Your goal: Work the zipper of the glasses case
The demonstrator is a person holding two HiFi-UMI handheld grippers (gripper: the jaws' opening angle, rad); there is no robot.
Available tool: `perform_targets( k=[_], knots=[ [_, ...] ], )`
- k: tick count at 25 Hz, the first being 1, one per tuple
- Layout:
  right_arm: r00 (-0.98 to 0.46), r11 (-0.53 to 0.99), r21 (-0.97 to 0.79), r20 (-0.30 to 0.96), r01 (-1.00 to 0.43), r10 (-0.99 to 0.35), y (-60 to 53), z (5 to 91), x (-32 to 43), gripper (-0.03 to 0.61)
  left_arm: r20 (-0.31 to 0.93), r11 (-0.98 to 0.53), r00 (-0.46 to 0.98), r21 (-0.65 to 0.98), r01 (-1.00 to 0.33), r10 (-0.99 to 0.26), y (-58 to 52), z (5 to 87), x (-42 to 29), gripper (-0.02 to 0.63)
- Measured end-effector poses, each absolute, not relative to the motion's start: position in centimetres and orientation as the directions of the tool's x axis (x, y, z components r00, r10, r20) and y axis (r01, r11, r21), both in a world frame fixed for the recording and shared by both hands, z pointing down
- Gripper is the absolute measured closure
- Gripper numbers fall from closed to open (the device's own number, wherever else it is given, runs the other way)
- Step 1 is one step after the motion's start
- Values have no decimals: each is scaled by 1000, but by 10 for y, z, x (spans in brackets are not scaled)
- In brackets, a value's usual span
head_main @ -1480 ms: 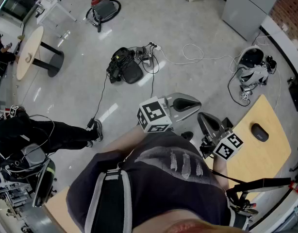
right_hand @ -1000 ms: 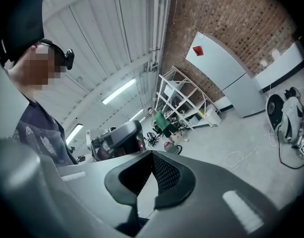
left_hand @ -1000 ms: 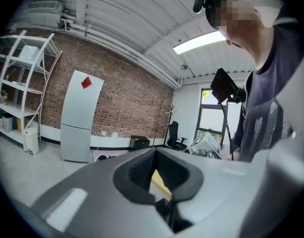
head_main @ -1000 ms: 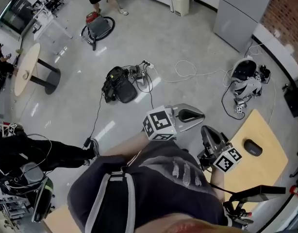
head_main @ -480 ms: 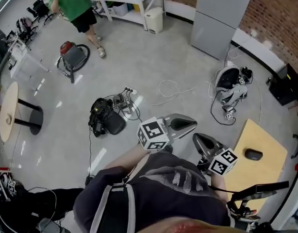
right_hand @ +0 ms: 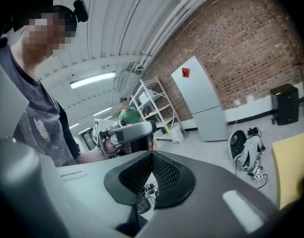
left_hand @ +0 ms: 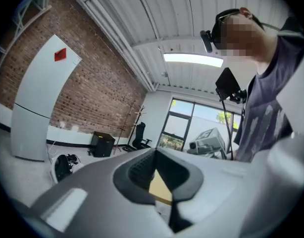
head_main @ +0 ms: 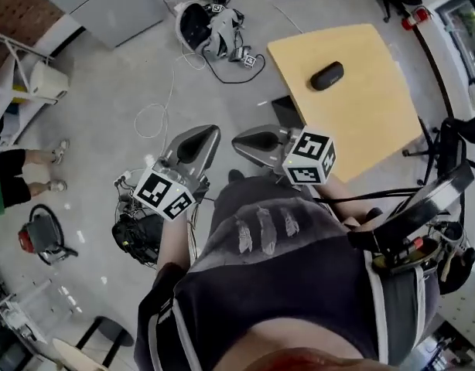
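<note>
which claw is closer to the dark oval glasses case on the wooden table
Right. The right claw hangs beside the light wooden table's edge, below-left of the dark oval glasses case; the left claw is further left, over the grey floor.

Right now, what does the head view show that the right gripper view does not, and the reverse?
Only the head view shows the dark glasses case lying on the yellow table, untouched. Only the right gripper view shows the right gripper along its jaws, which are together with nothing between them, a ceiling light and a black box by the brick wall. Both show the left gripper, part of the yellow table and the white gear on the floor.
</note>
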State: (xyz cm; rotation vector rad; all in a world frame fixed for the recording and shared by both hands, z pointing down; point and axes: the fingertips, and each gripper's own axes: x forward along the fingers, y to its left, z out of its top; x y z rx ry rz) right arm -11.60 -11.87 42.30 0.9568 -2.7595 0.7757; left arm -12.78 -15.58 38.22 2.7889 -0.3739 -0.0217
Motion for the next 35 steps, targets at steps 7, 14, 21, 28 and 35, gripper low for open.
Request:
perform_targets(
  k=[7,14,21,28,35],
  knots=[
    [-654,505,-487,203,-713,-728,-87,420,3,578,138,-958,990,276,-73,-36,-132,383,5,614],
    [-596,422,-565,160,-709,-786,-50,434,94,578,303,-967,949,253,11,90,-117,425,128,612],
    [-504,321,-588,173,-742,-846,-31,453,154,578,441,-949,865,295,113,240,-134,480,231,385],
    [-313,130,-588,221,-798,-924,-33,465,189,578,606,-933,717,309,186,344,-160,564,299,209],
    [-179,-46,-602,309,-797,-934,-27,473,209,578,707,-910,573,350,224,413,-156,633,351,169]
  ],
)
